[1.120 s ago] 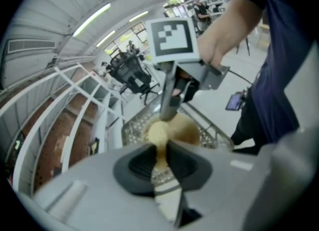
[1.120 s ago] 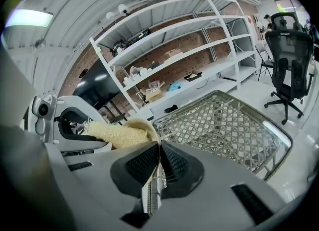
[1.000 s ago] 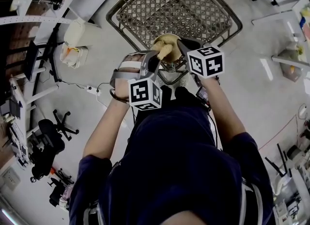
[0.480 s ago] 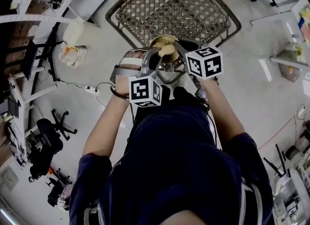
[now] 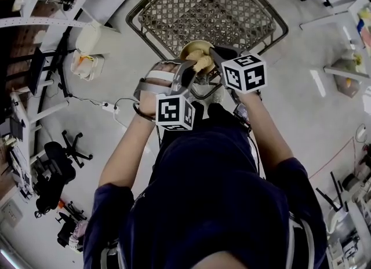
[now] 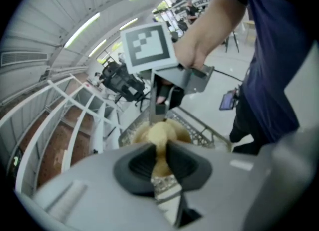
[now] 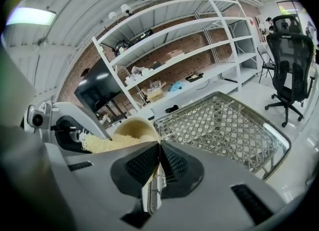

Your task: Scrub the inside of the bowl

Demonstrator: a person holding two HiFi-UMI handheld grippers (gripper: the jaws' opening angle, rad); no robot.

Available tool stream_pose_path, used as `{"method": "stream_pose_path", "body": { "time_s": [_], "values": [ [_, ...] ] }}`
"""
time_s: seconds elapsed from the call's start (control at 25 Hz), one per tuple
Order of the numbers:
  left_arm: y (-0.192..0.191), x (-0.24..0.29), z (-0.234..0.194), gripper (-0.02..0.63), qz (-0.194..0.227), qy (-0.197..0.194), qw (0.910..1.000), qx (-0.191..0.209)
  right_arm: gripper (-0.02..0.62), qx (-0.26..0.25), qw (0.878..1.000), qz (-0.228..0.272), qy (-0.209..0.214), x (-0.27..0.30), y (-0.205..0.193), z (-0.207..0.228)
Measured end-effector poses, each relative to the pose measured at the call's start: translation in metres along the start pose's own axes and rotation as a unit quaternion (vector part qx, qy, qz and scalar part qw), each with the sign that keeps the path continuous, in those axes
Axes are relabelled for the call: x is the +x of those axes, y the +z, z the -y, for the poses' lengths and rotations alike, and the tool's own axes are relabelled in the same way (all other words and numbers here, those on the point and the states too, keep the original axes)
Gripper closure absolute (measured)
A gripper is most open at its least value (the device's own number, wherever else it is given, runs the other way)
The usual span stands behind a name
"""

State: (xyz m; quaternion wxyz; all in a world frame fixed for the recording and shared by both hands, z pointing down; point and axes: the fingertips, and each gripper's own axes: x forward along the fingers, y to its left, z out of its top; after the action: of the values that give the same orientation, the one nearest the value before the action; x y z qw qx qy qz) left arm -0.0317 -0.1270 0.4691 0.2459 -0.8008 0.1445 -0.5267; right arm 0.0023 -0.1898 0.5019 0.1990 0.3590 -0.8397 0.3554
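Observation:
A tan bowl [image 5: 193, 47] is held up over a wire mesh table, tilted toward me. My right gripper [image 5: 218, 55] is shut on the bowl's rim; in the right gripper view its jaws [image 7: 159, 151] pinch the thin bowl [image 7: 133, 126] edge. My left gripper [image 5: 189, 72] is shut on a yellow scrub sponge [image 5: 202, 62] that presses into the bowl's inside. From the left gripper view the sponge [image 6: 159, 136] sticks out between the jaws [image 6: 160, 161], with the bowl [image 6: 186, 136] rim around it. The sponge [image 7: 102, 144] shows as a fuzzy pad at the bowl's mouth.
The wire mesh table [image 5: 208, 7] with a metal frame lies just beyond the bowl. White shelving [image 7: 199, 51] and an office chair [image 7: 291, 56] stand further off. A power strip with cable [image 5: 110, 108] lies on the floor at the left.
The left gripper and the sponge have shifted slightly inside the bowl. The right gripper keeps its hold on the rim.

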Motion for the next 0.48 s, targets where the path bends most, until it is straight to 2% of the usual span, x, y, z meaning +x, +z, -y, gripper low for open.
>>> {"method": "stream_pose_path", "body": {
  "time_s": [0.12, 0.28, 0.48],
  "values": [
    [-0.005, 0.004, -0.009, 0.548, -0.009, 0.005, 0.9998, 0.016, 0.578, -0.002, 1.000, -0.003, 0.002, -0.002, -0.004, -0.003],
    [-0.016, 0.000, -0.013, 0.548, -0.025, 0.010, 0.9997, -0.001, 0.577, 0.005, 1.000, 0.002, -0.006, -0.003, -0.005, 0.003],
    [0.003, -0.009, 0.014, 0.549, 0.002, -0.024, 0.9997, 0.008, 0.578, 0.011, 1.000, 0.007, -0.015, -0.009, -0.002, 0.012]
  ]
}}
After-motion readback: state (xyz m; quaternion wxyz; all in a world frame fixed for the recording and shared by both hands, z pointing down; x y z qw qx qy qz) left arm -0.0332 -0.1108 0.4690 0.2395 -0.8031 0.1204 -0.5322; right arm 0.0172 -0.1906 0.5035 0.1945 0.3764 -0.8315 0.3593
